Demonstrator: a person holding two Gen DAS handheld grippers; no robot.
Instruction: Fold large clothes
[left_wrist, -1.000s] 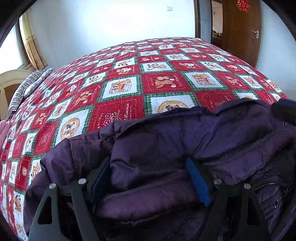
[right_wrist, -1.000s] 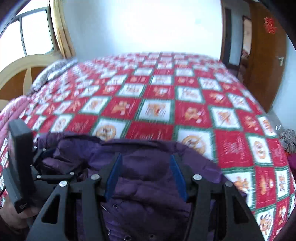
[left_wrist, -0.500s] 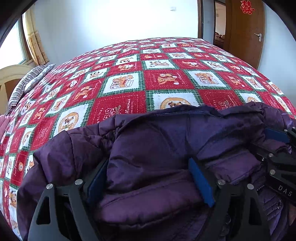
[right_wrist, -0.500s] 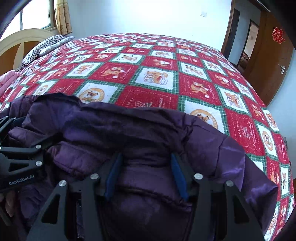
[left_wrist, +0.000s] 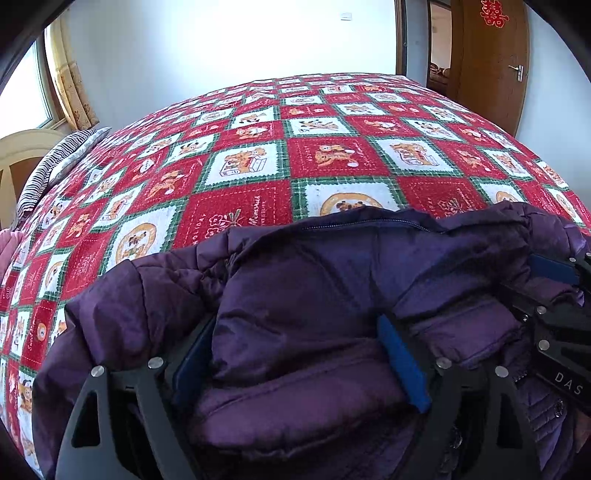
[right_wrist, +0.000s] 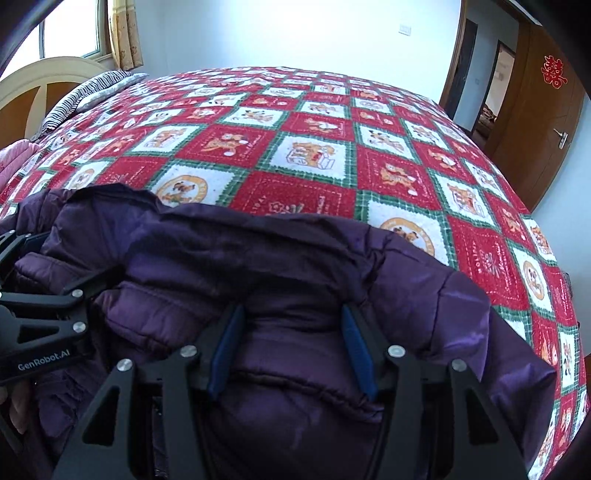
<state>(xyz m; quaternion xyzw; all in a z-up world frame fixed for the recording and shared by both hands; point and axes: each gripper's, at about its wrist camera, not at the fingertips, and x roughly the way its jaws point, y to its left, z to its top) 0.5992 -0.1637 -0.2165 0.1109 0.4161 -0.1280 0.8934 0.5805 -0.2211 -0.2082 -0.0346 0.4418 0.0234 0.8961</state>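
A dark purple padded jacket (left_wrist: 314, 288) lies bunched at the near edge of a bed, also in the right wrist view (right_wrist: 280, 258). My left gripper (left_wrist: 295, 350) is shut on a thick fold of the jacket between its blue pads (left_wrist: 400, 365). My right gripper (right_wrist: 291, 343) is shut on another fold of the jacket between its blue pads (right_wrist: 356, 350). Each gripper shows in the other's view, the right one at the right edge (left_wrist: 557, 317) and the left one at the left edge (right_wrist: 40, 317). The jacket under the grippers is hidden.
The bed has a red, white and green checked cover (left_wrist: 332, 158) stretching away from me. A striped pillow (left_wrist: 55, 166) and a cream headboard (right_wrist: 48, 77) are at the far left. A brown door (right_wrist: 535, 122) stands at the right, with white walls behind.
Both grippers have come down and closer together with the jacket. The right gripper now shows at the left view's right edge. The jacket sits lower on the bed cover.
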